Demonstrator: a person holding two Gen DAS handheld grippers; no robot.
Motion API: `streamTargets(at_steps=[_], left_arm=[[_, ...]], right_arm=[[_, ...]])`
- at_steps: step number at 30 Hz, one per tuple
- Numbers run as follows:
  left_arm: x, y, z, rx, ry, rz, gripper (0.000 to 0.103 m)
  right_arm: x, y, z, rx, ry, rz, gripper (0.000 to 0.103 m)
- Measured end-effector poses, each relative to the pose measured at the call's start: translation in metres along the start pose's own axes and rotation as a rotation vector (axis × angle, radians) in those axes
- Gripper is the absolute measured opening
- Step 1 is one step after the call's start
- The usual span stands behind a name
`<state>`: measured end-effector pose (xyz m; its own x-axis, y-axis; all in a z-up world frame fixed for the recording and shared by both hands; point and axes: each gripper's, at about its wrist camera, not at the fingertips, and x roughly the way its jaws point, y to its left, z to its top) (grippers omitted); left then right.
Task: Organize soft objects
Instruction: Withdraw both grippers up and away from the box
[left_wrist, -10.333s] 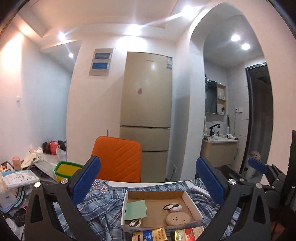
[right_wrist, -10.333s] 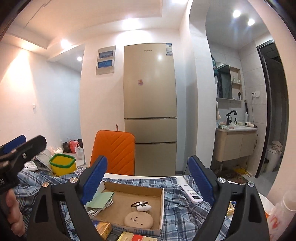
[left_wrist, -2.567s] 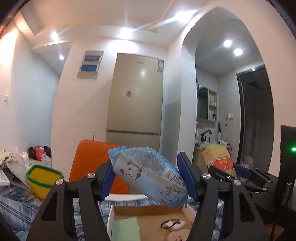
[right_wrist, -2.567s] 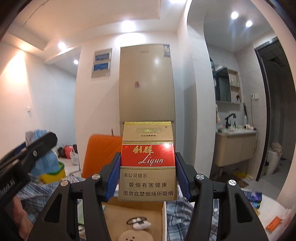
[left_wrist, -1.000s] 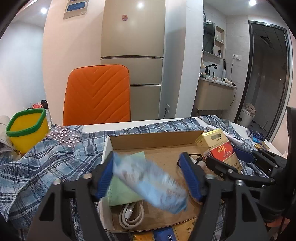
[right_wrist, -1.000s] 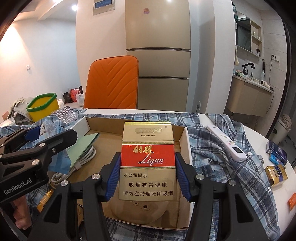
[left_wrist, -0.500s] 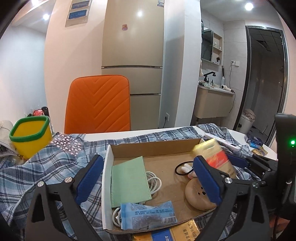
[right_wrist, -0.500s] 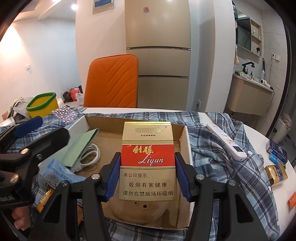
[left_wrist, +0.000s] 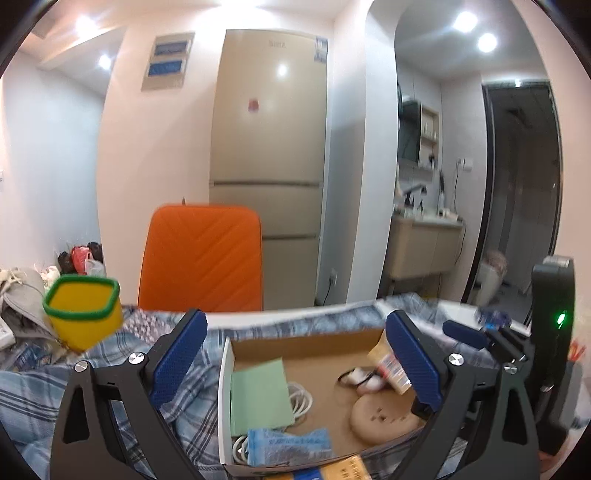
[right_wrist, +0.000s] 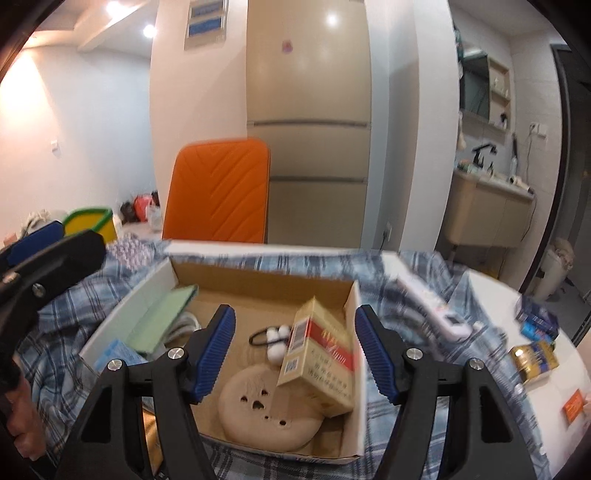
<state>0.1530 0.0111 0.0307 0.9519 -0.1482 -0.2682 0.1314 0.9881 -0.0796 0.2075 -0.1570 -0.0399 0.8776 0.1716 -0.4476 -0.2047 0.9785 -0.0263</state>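
An open cardboard box (left_wrist: 295, 338) (right_wrist: 258, 280) sits on a blue plaid cloth. In it lie a blue tissue pack (left_wrist: 288, 445) (right_wrist: 114, 354) at the front left, a green pad (left_wrist: 258, 398), a white cable, a round beige disc (right_wrist: 266, 410) and a gold-red cigarette carton (right_wrist: 319, 360) leaning at the right, also in the left wrist view (left_wrist: 388, 365). My left gripper (left_wrist: 295, 365) is open and empty above the box. My right gripper (right_wrist: 295, 354) is open and empty, the carton lying between its fingers but free.
A yellow bin with a green rim (left_wrist: 83, 314) stands at the left. An orange chair (left_wrist: 201, 258) and a fridge (left_wrist: 269, 147) are behind the table. A white remote (right_wrist: 432, 306) and small packs (right_wrist: 533, 354) lie to the right of the box.
My right gripper has opened and let go of the cigarette carton, which now leans in the box. Both grippers have pulled back and up. The tissue pack lies where it was dropped.
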Motion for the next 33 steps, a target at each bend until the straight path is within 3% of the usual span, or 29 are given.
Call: streamTargets(at_steps=[3, 6, 11, 14, 17, 18, 27, 33], left_arm=[[-0.020, 0.000, 0.013, -0.051, -0.038, -0.037, 0.100], [-0.043, -0.003, 0.020, -0.035, -0.090, -0.026, 0.102], [-0.074, -0.003, 0.027, -0.010, -0.133, -0.025, 0.102], [-0.089, 0.000, 0.025, -0.016, -0.155, -0.026, 0.102], [-0.101, 0.000, 0.020, -0.006, -0.174, -0.012, 0.102], [-0.104, 0.000, 0.018, -0.001, -0.177, -0.007, 0.102], [-0.109, 0.003, -0.024, 0.013, -0.161, 0.003, 0.102], [-0.110, 0.004, -0.050, 0.016, -0.163, 0.053, 0.102]], right_arm=[[-0.022, -0.001, 0.009, 0.005, -0.083, -0.020, 0.070], [-0.044, -0.003, 0.016, 0.015, -0.151, -0.016, 0.076], [-0.081, -0.003, 0.025, 0.013, -0.232, -0.014, 0.076], [-0.105, -0.002, 0.024, 0.016, -0.272, -0.007, 0.089], [-0.127, -0.001, 0.021, 0.012, -0.299, -0.010, 0.095], [-0.131, -0.001, 0.020, 0.011, -0.301, -0.010, 0.103], [-0.165, 0.007, -0.012, -0.010, -0.363, -0.038, 0.103], [-0.168, 0.011, -0.041, 0.007, -0.403, -0.102, 0.103]])
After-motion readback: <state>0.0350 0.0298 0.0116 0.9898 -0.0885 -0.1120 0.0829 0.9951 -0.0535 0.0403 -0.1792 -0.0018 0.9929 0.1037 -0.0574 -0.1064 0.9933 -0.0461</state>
